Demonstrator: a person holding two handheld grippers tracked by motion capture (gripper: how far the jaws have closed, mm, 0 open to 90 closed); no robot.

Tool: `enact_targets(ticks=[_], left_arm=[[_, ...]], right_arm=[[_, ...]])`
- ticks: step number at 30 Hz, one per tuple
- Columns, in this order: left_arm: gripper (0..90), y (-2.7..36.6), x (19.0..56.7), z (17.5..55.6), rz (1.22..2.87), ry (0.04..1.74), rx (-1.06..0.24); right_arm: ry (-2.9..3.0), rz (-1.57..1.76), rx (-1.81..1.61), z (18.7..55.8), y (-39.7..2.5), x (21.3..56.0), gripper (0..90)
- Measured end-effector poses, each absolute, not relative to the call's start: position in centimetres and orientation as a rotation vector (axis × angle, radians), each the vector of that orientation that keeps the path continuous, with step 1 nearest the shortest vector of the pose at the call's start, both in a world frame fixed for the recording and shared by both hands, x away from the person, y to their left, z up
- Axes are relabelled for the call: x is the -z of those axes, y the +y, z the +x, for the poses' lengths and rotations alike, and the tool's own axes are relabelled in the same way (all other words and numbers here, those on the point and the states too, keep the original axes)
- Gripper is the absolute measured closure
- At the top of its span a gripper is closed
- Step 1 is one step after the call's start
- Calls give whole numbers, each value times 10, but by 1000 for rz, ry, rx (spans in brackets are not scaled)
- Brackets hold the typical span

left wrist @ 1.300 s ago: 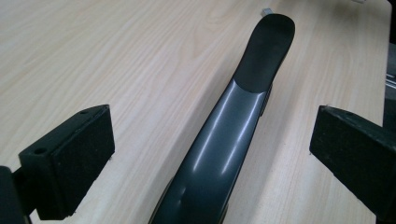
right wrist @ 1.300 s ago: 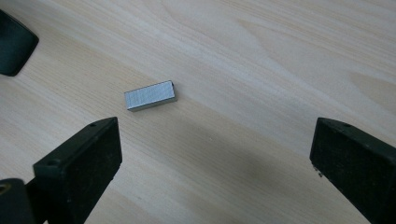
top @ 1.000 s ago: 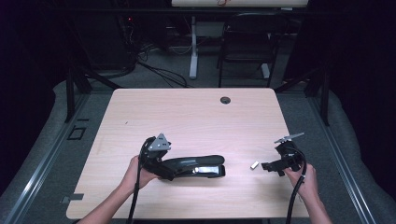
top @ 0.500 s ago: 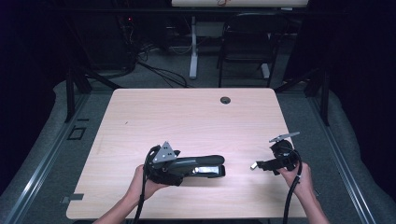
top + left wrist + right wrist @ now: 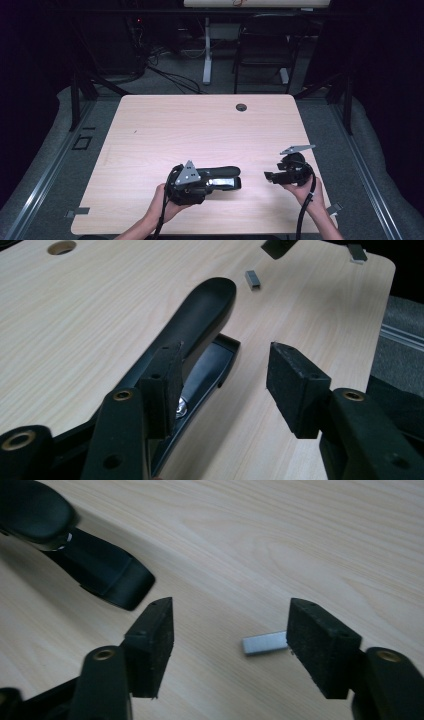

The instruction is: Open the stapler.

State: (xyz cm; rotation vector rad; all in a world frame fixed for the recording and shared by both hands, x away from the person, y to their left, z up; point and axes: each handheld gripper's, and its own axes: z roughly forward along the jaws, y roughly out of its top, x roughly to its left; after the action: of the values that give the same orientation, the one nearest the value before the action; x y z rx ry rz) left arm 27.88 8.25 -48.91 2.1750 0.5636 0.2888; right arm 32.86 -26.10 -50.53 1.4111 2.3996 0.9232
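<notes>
Stapler [image 5: 220,179] lies flat on the light wooden table [image 5: 200,125], lower centre of the high view, its long axis running left to right and its nose pointing to the right of the frame. Left gripper [image 5: 192,182] sits at the stapler's rear end, held in the person's left hand [image 5: 162,202] at the lower left of centre.

Left gripper view: left gripper [image 5: 225,385] jaws are spread wide, not clamped on anything. The jaw at frame left stands just beside the stapler [image 5: 195,330], against its side near the open magazine; whether the pad actually touches it cannot be told. The jaw at frame right is over bare table, well apart from the stapler. A small grey strip of staples [image 5: 252,279] lies on the wood past the stapler's nose, top centre of that frame.

Right gripper [image 5: 282,176] is at lower right of the high view, held in the right hand [image 5: 307,192], pointing toward the stapler's nose.

Right gripper view: right gripper [image 5: 230,640] jaws are also spread apart, gripping nothing. The strip of staples [image 5: 264,643] lies flat on the table between them, close to the jaw at frame right, partly hidden by it. The stapler's nose [image 5: 75,550] sits in the upper left of that frame.
</notes>
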Motion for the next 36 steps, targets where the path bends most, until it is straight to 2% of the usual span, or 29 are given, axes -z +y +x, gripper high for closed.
enact_targets(ticks=[3,7,12,16,19,26,31,36], left_arm=[[556,76,495,276,2193,533,-283],[694,68,500,275,2197,518,-304],[816,61,508,275,2188,547,-299],[889,58,521,276,2184,615,-303],[900,57,527,276,2184,639,-308],[900,54,535,278,2165,672,-309],[900,52,541,280,2147,707,-249],[900,46,545,279,2152,706,-286]], right_arm=[[2402,1340,-956,323,-248,500,471],[2390,1254,-1030,317,-234,495,577],[2432,1211,-1074,314,-218,498,716],[2461,1211,-1109,313,-207,504,816],[2465,1205,-1133,314,-200,508,891],[2512,1190,-1054,320,-181,528,900],[2484,1142,-1022,317,-175,538,900],[2490,1116,-1014,318,-170,547,900]])
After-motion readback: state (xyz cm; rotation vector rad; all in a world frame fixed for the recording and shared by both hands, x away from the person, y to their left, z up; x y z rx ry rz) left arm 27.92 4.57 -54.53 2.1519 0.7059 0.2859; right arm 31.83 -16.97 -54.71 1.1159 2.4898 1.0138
